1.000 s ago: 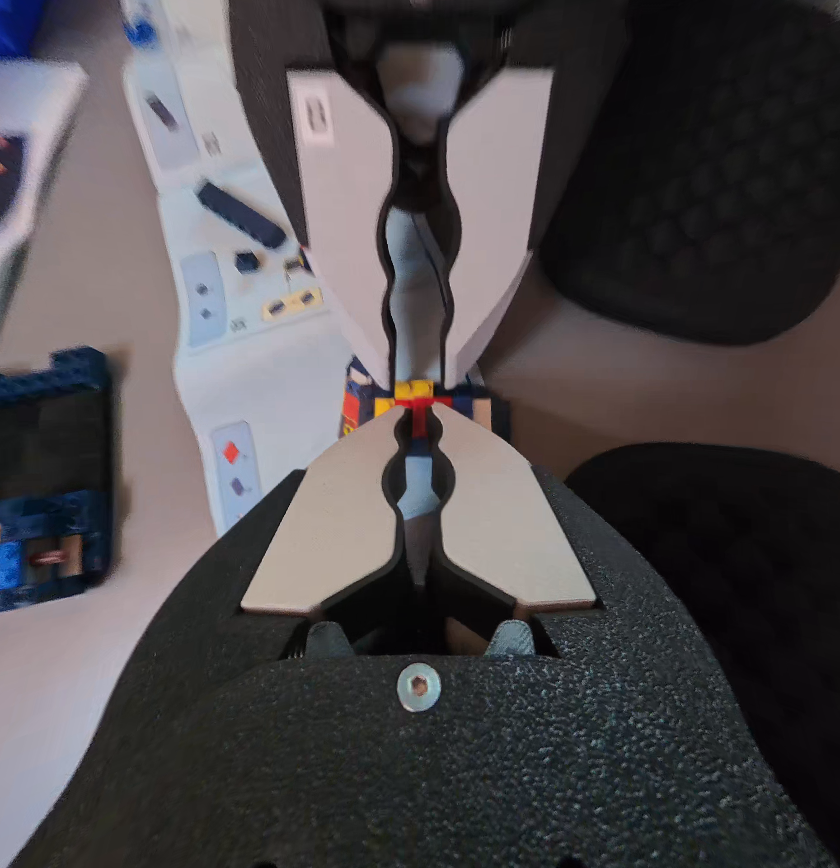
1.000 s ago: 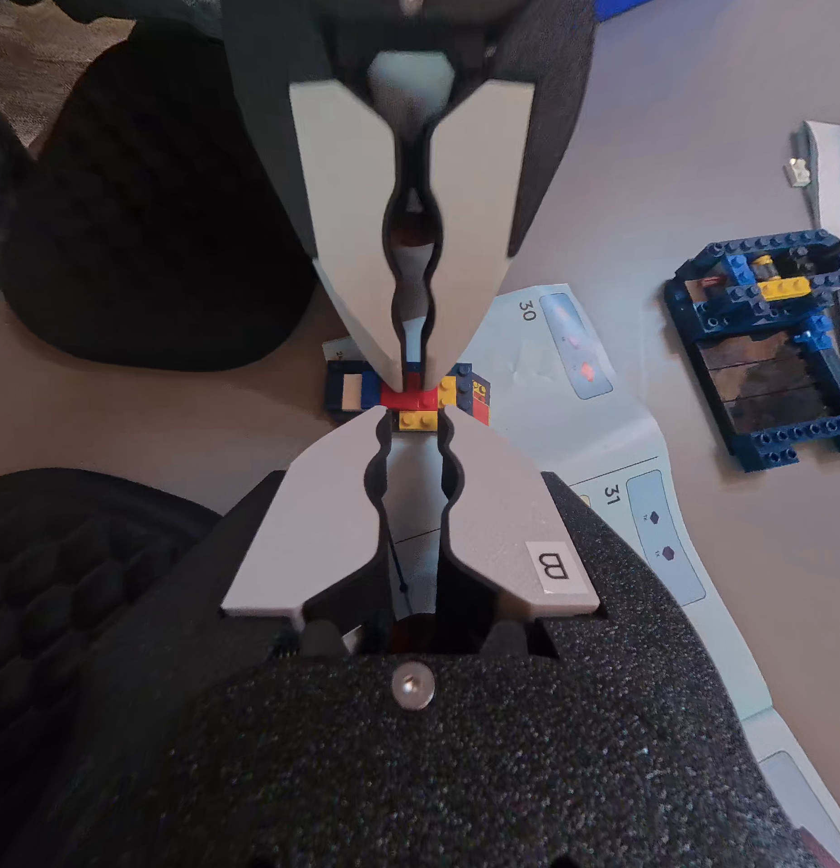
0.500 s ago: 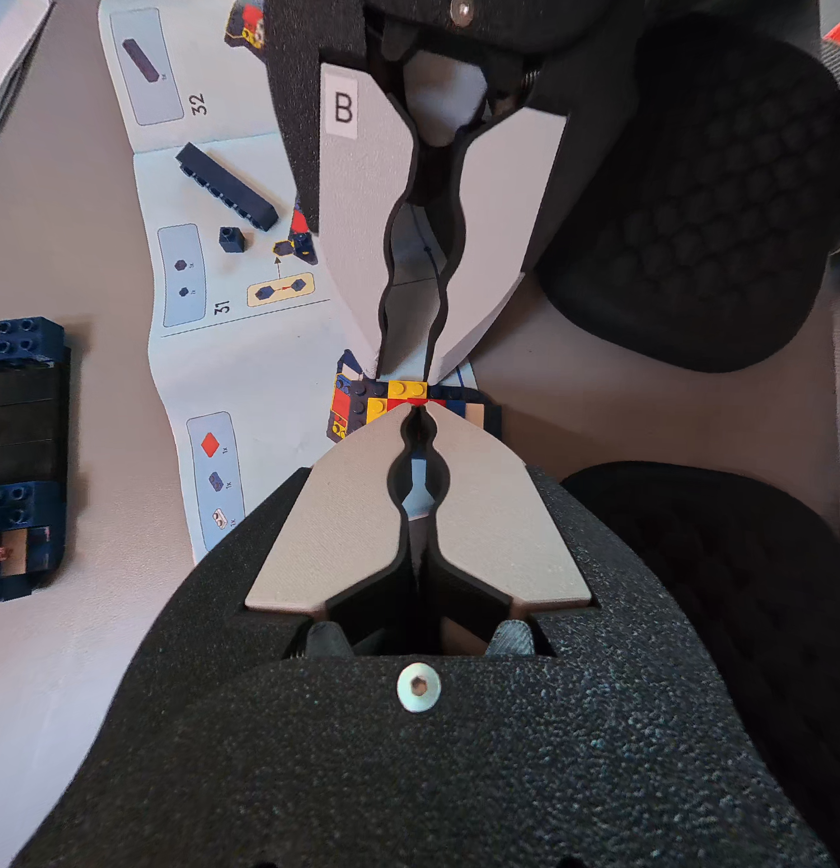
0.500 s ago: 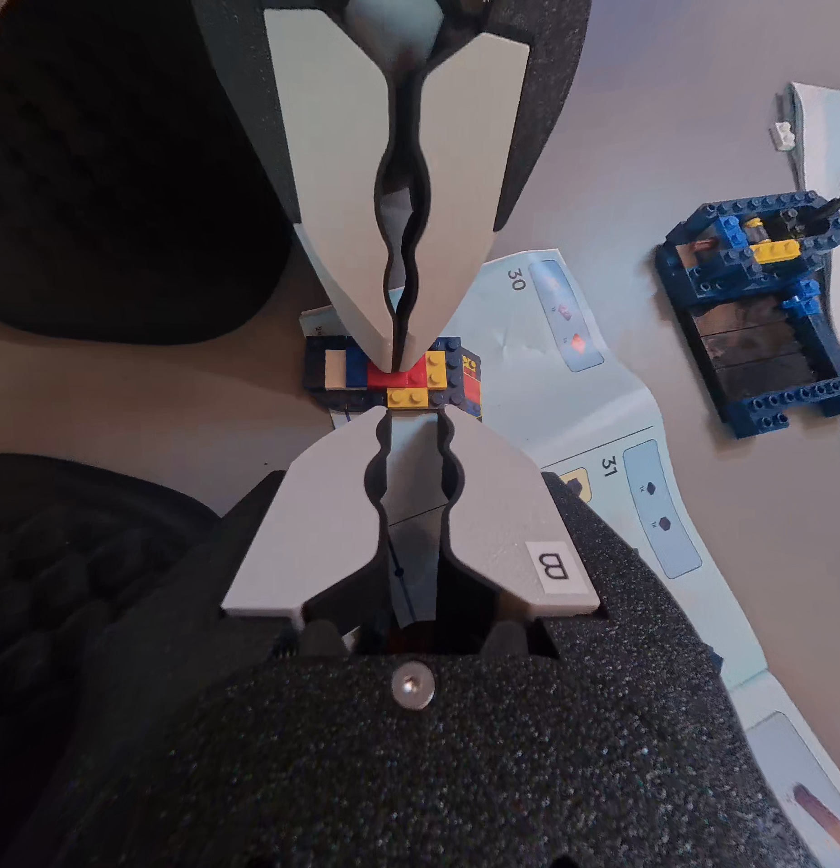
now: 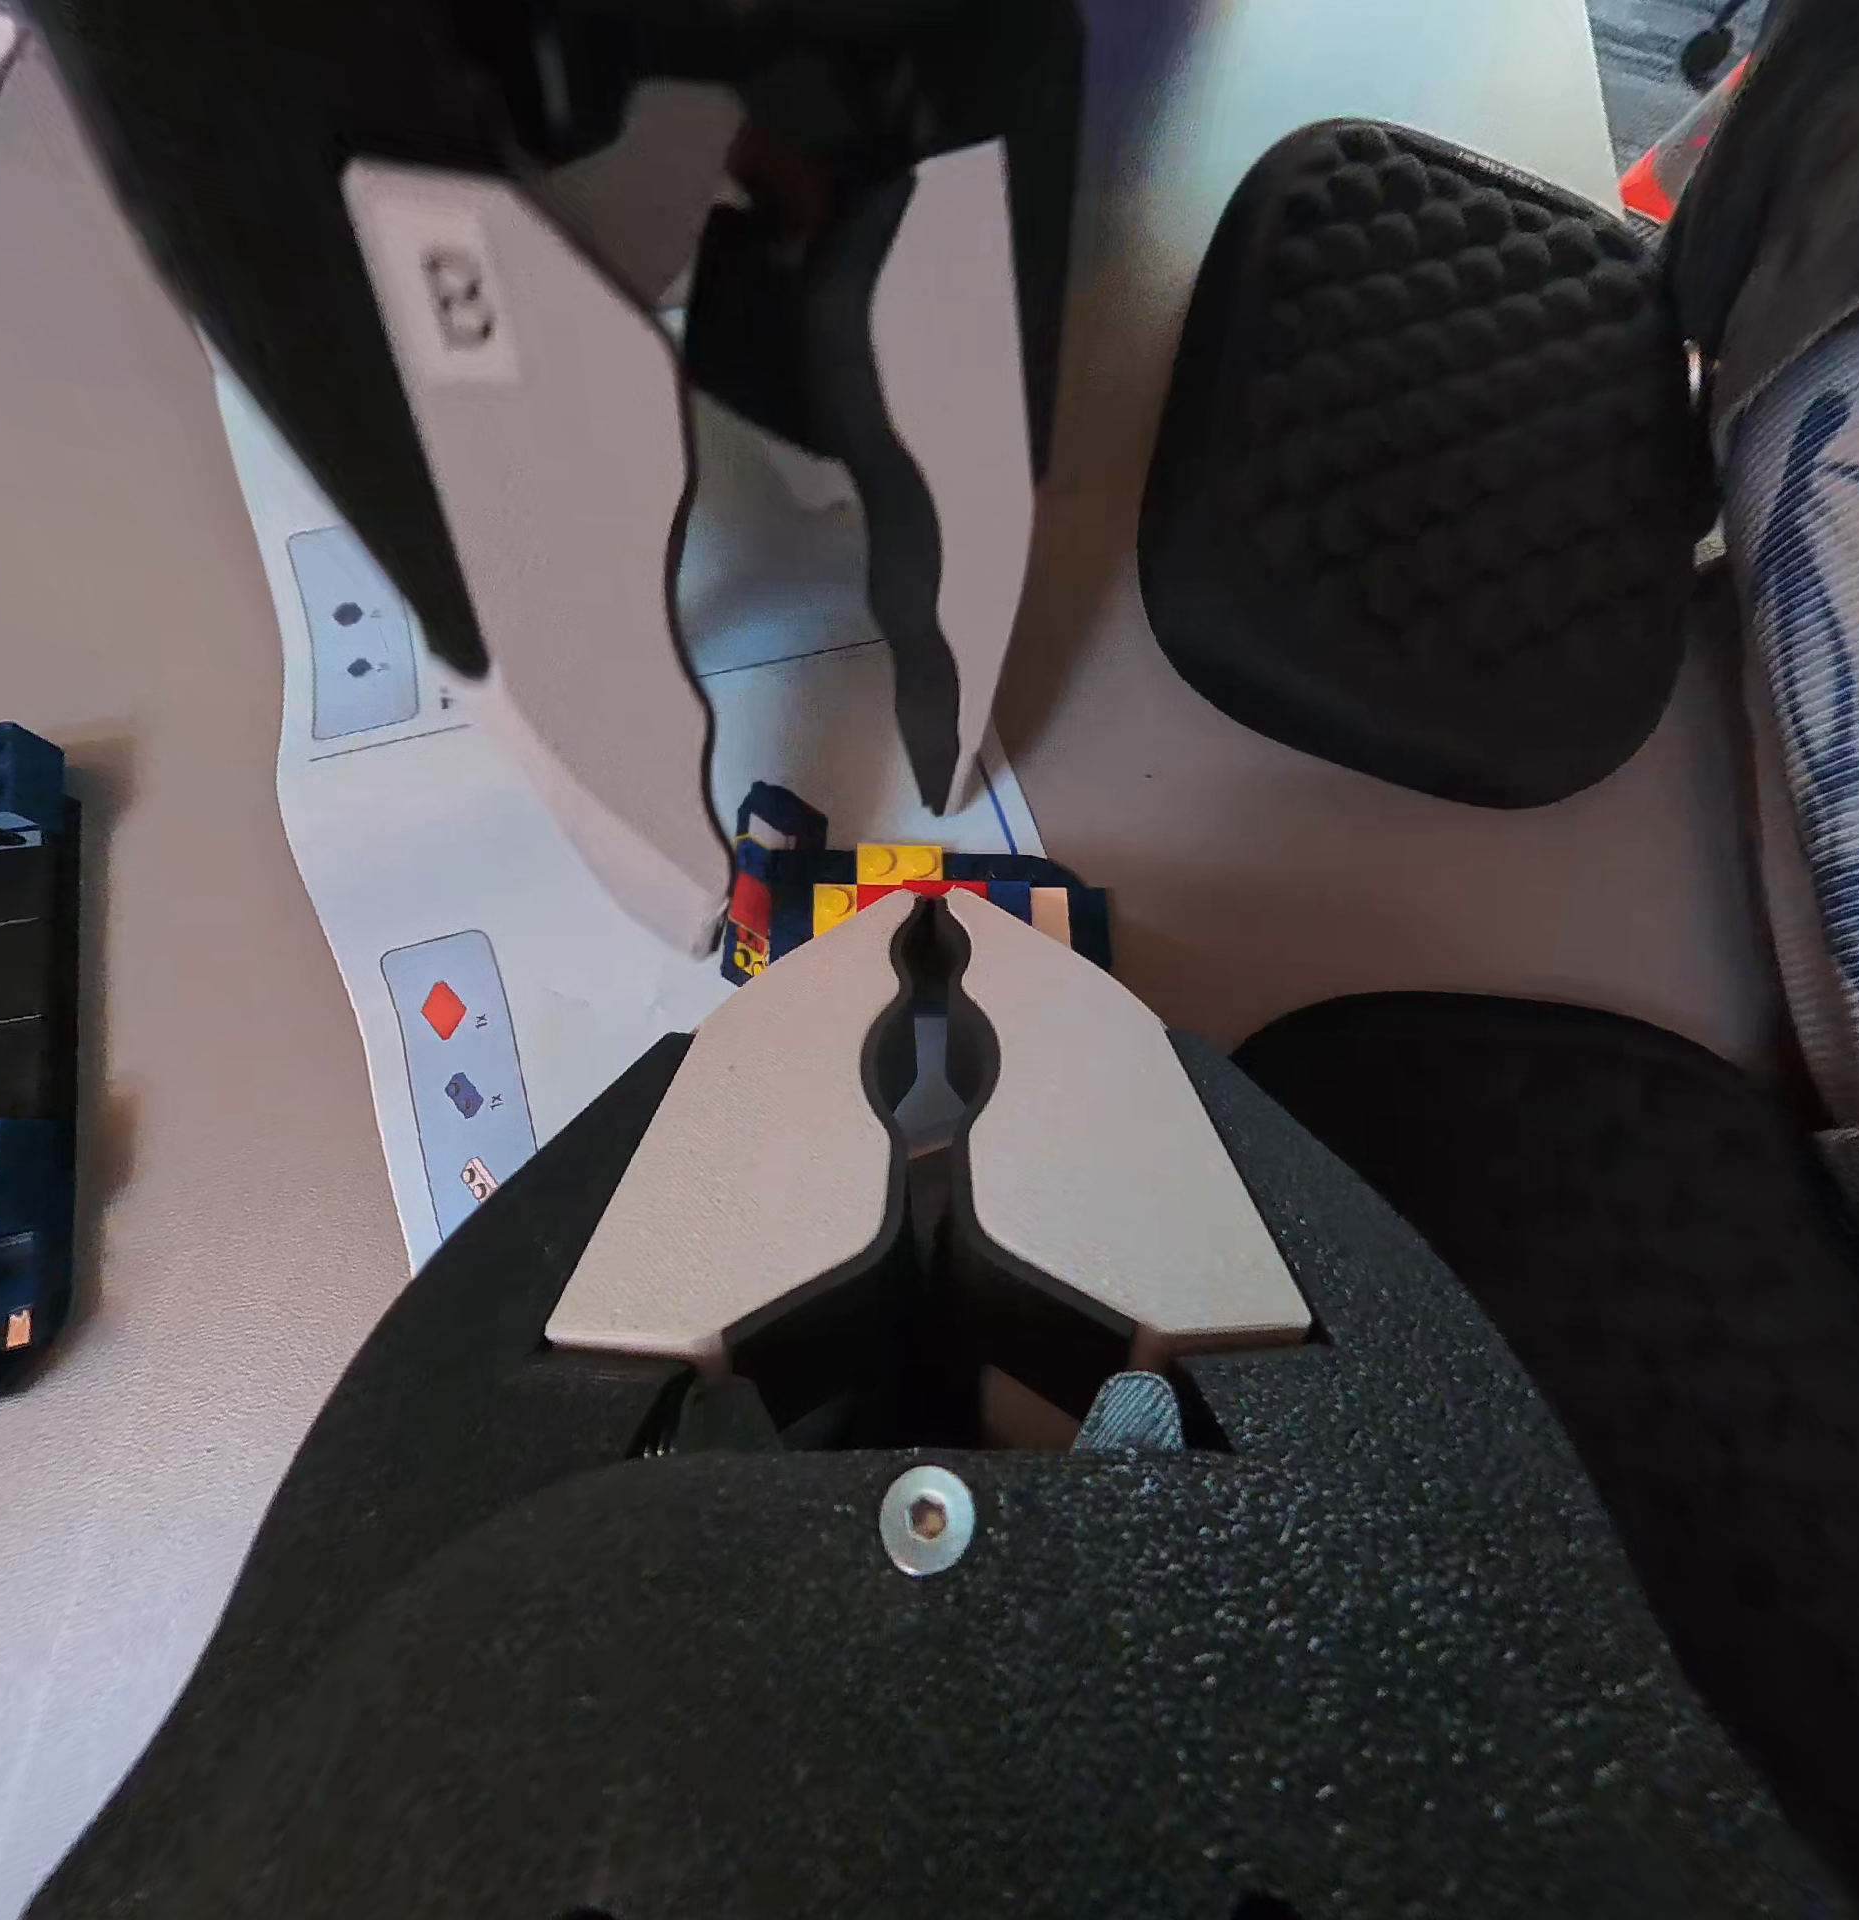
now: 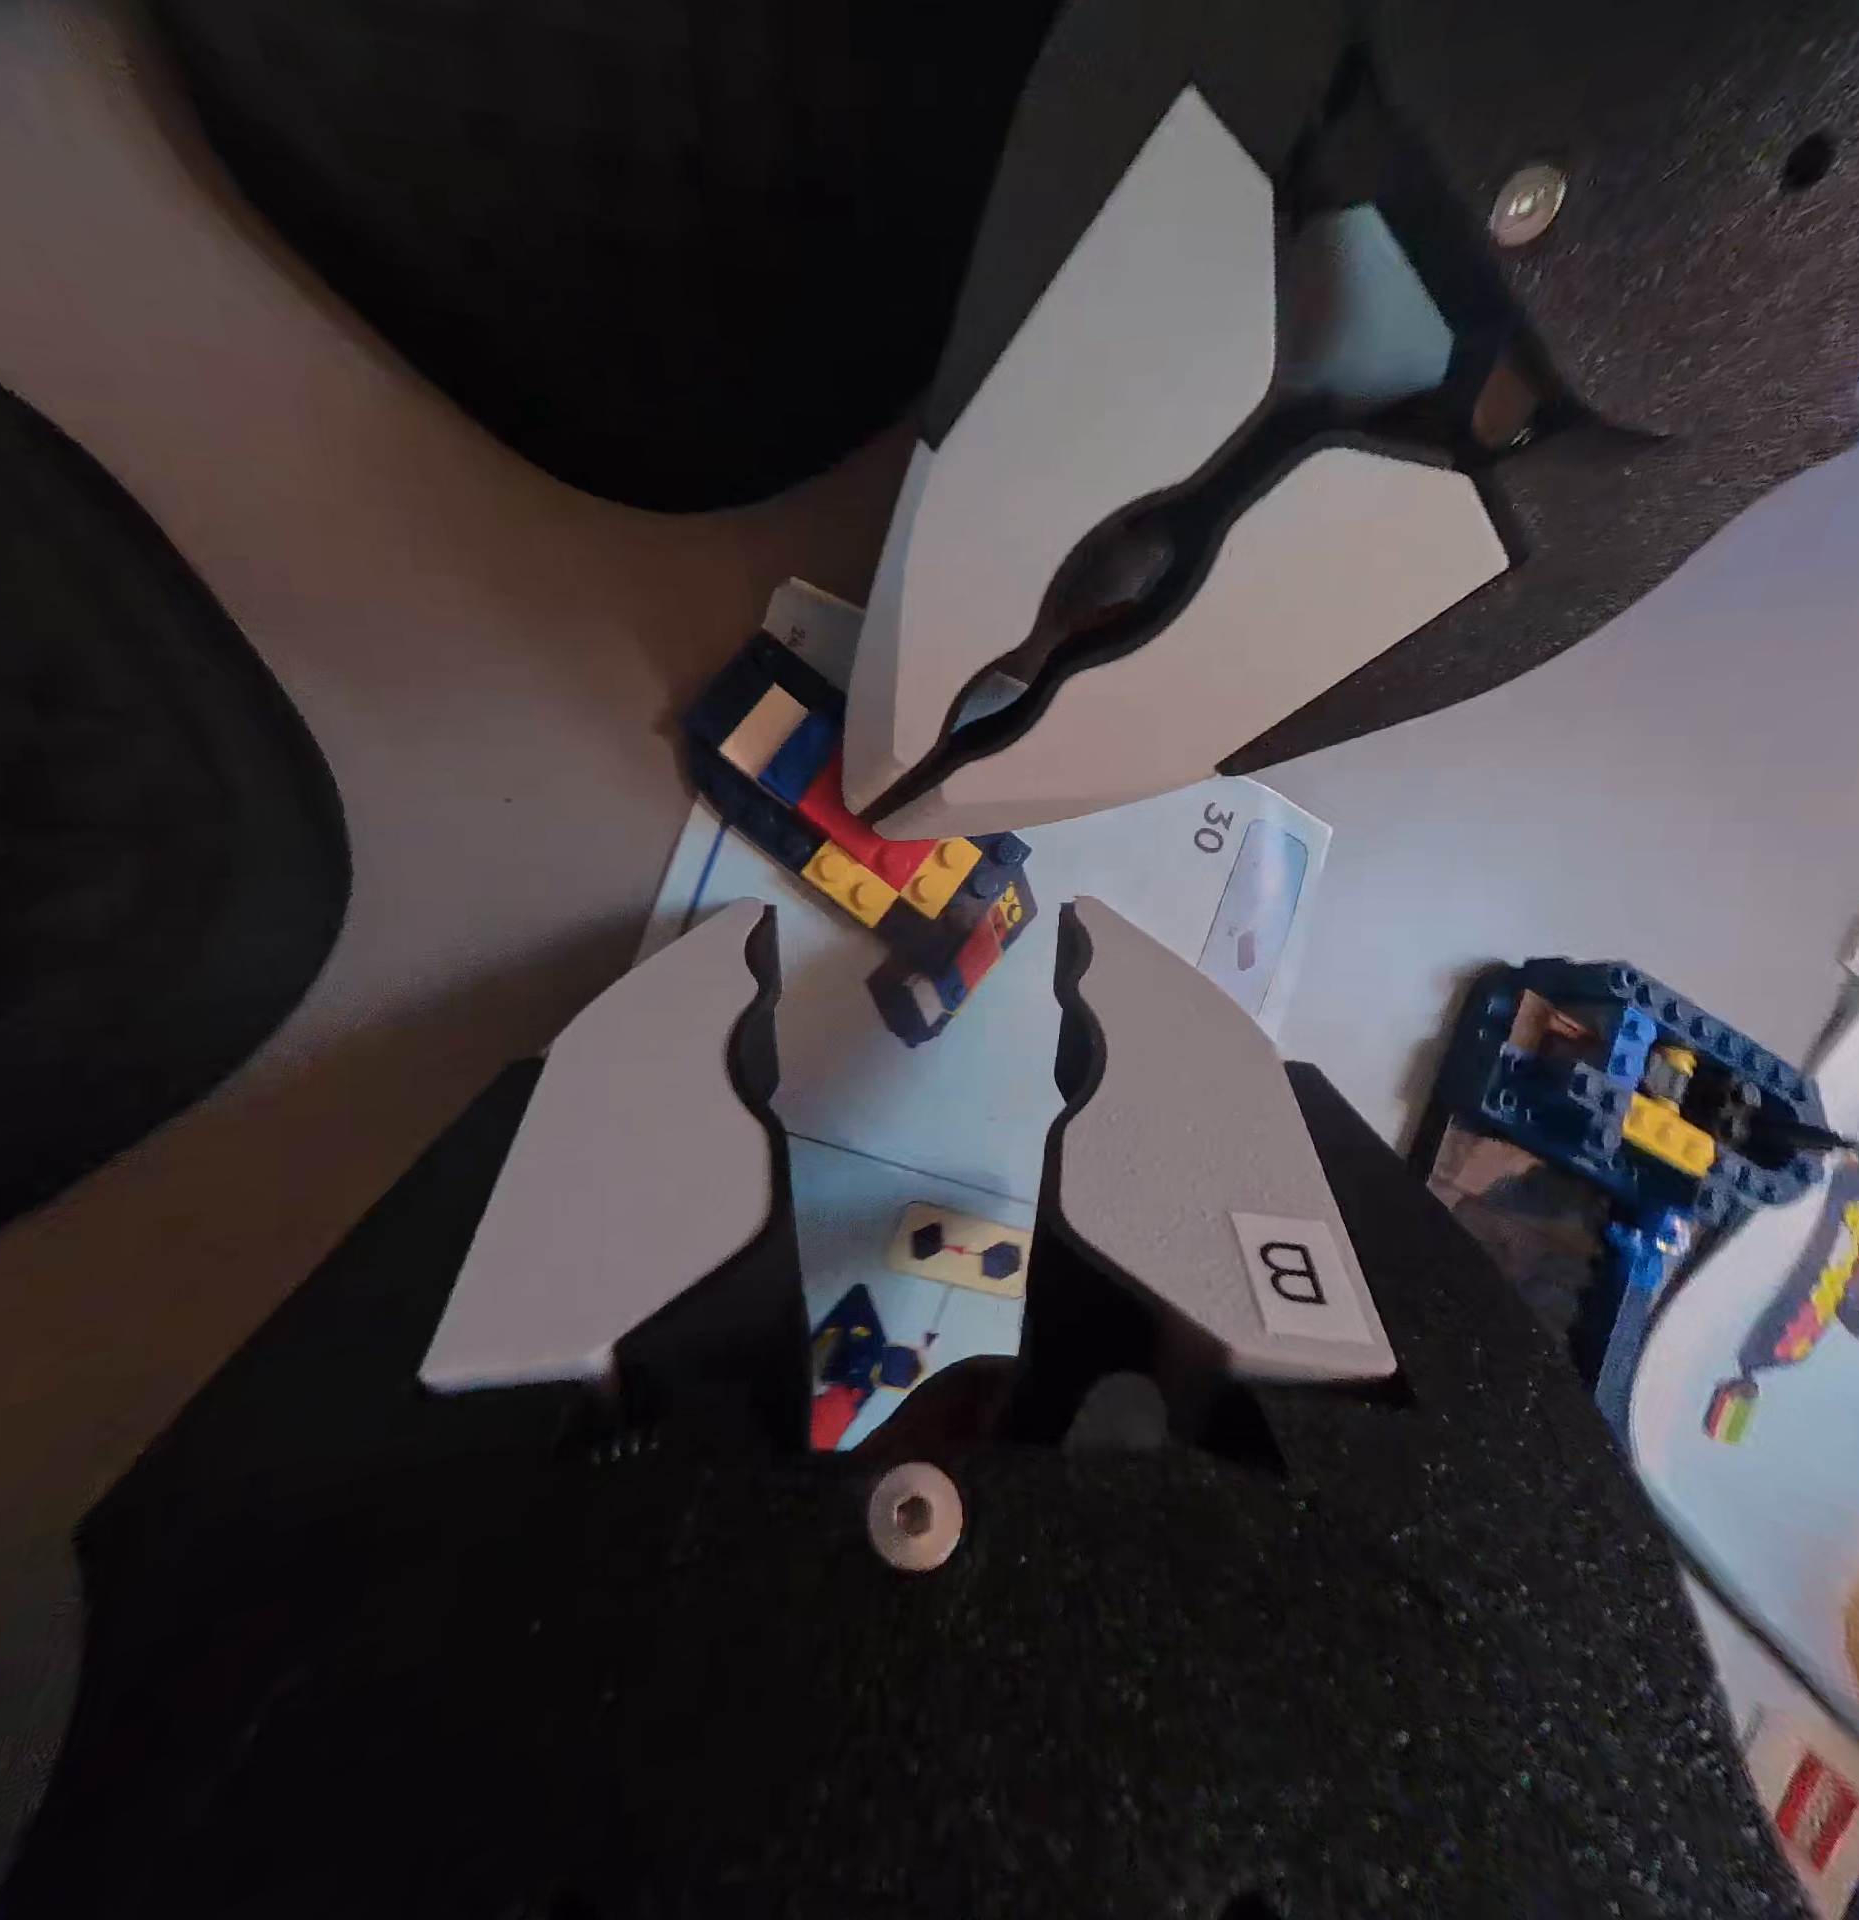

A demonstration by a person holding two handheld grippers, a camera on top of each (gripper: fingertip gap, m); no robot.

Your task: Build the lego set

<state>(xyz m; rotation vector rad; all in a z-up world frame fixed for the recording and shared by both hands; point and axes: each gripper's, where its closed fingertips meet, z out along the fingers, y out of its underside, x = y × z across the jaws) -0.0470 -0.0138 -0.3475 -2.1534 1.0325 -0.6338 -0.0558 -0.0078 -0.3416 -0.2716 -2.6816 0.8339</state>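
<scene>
Both wrist cams look steeply down at the bench (image 5: pixel 125 520), close in, from opposite sides; both see the brick model (image 5: pixel 904 894) (image 6: pixel 883 862).

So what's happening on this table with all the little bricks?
A person works two handheld tongs over a small brick assembly lying on an instruction booklet. The left tongs are shut, their tips pressing down on its red brick. The right tongs stand wide open beside it, holding nothing. A larger blue brick frame sits off to the side.
</scene>
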